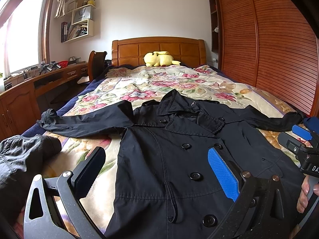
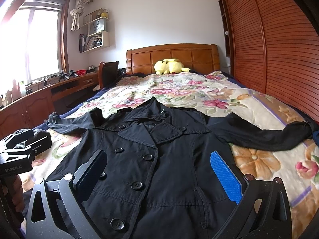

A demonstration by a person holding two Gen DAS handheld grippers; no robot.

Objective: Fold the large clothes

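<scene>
While both grippers gape, coat lies below.

bed with floral cover | black coat spread flat, sleeves out | yellow plush toy by headboard | dark garment at left edge

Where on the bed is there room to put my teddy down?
Free: the flowery blanket between the black coat collar and the yellow plush. Also the patch right of the coat, below its sleeve. Crowded: the near middle, under coat and open tongs.
</scene>
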